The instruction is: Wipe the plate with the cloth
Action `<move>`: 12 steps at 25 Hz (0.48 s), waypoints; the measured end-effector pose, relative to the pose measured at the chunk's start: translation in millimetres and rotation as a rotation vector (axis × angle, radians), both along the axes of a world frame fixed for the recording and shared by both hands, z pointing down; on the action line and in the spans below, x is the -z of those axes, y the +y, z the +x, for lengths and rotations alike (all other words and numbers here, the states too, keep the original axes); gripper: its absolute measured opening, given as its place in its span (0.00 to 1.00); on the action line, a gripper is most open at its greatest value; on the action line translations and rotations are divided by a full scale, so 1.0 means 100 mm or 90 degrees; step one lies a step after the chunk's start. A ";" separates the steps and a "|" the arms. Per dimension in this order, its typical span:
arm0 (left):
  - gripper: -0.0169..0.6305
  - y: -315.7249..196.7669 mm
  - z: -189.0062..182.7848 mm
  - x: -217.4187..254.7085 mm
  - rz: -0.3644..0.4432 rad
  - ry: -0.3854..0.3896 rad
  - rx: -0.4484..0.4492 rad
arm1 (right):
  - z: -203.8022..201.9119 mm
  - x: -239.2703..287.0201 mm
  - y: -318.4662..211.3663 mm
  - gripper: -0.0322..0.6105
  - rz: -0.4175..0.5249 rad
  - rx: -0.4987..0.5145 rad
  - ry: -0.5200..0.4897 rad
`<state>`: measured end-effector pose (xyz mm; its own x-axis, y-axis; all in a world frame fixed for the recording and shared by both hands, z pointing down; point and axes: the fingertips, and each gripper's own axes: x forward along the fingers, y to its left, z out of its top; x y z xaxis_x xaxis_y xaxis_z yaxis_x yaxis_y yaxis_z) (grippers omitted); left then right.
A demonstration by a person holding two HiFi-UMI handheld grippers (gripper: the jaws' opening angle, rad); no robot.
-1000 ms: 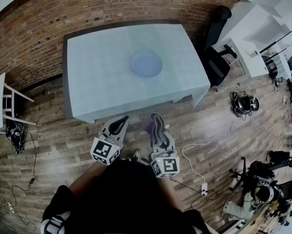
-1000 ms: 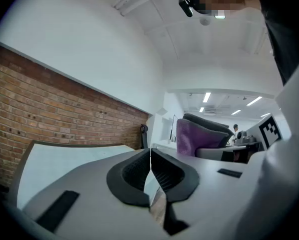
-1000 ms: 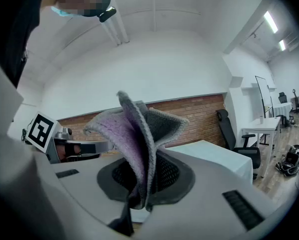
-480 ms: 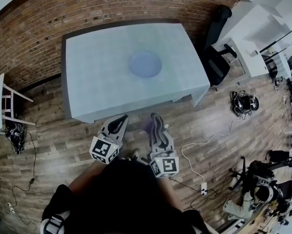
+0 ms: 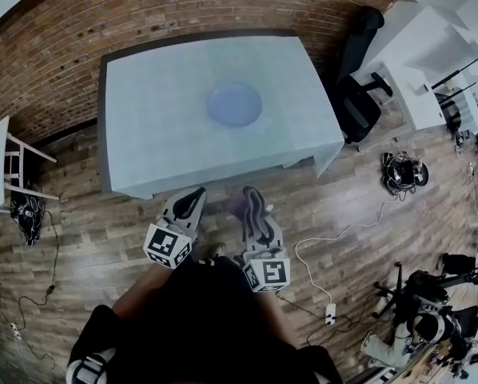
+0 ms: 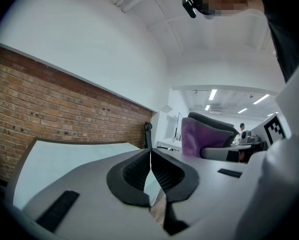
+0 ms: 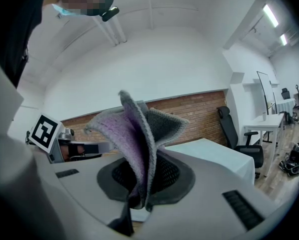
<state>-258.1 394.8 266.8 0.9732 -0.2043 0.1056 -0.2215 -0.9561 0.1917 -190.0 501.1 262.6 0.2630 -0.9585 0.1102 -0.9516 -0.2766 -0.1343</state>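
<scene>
While both tools hang just off the tabletop's near edge, the plate (image 5: 234, 105) sits round the middle of the tabletop (image 5: 159, 134), straight ahead and well apart from them. Right tool (image 7: 143, 181) is clamped on the purple-grey cloth (image 7: 132, 134), which stands up in folds between its jaws. Left tool (image 6: 150, 171) is closed tight, nothing in it. Right one lines up nearer the plate, so I'd judge the reach goes forward over that near edge, cloth leading.

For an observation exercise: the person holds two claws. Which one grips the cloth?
The right claw: a purple cloth is pinched between its jaws, while the left claw is shut with nothing between them.
</scene>
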 end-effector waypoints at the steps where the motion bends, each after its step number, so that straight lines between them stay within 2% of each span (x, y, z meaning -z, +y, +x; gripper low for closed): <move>1: 0.08 0.02 0.03 -0.01 -0.002 0.000 0.007 | 0.04 -0.01 0.01 0.14 0.001 0.007 -0.001; 7: 0.08 0.08 0.24 -0.08 0.007 -0.013 0.051 | 0.32 -0.02 0.05 0.14 0.015 0.051 -0.001; 12: 0.08 0.06 0.32 -0.14 0.000 -0.024 0.068 | 0.47 -0.09 0.02 0.14 0.013 0.060 -0.012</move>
